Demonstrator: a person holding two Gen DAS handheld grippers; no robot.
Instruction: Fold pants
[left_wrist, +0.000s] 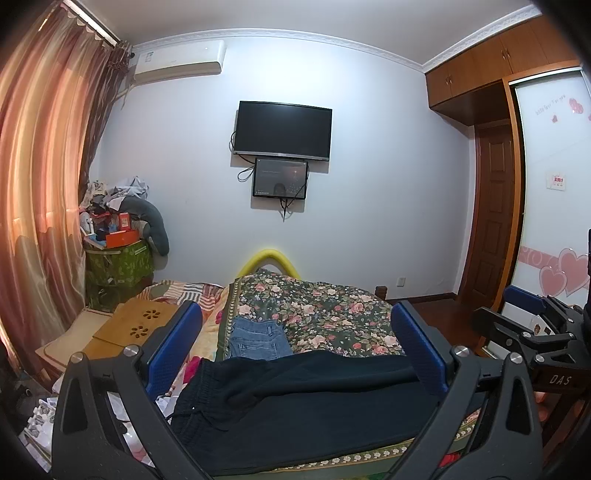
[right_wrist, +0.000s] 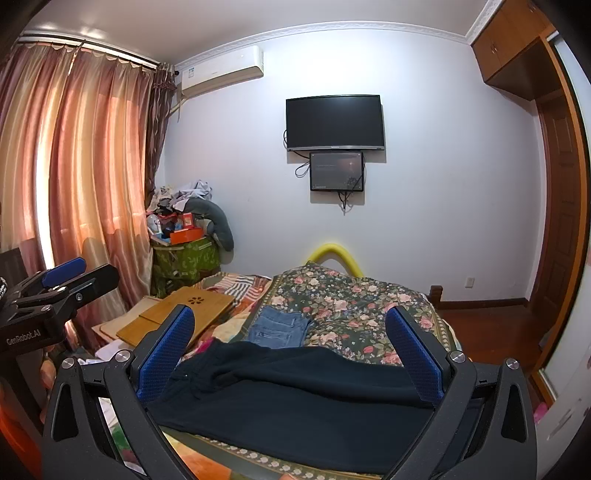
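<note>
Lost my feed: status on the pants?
Both grippers open, left, right, empty. Dark pants unfolded on bed. Folded jeans just beyond, not blocking.

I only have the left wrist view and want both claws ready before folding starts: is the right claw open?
Observer: Yes. The right claw stands wide open, with a blue pad on each side of the black pants, gripping nothing.
Operator: Where is the waistband relative to it?
Observer: The waistband lies next to that claw's left finger.
Operator: And my left claw, seen from there?
Observer: The left claw shows at the picture's left edge, in front of the curtain, apart from the pants.
</note>
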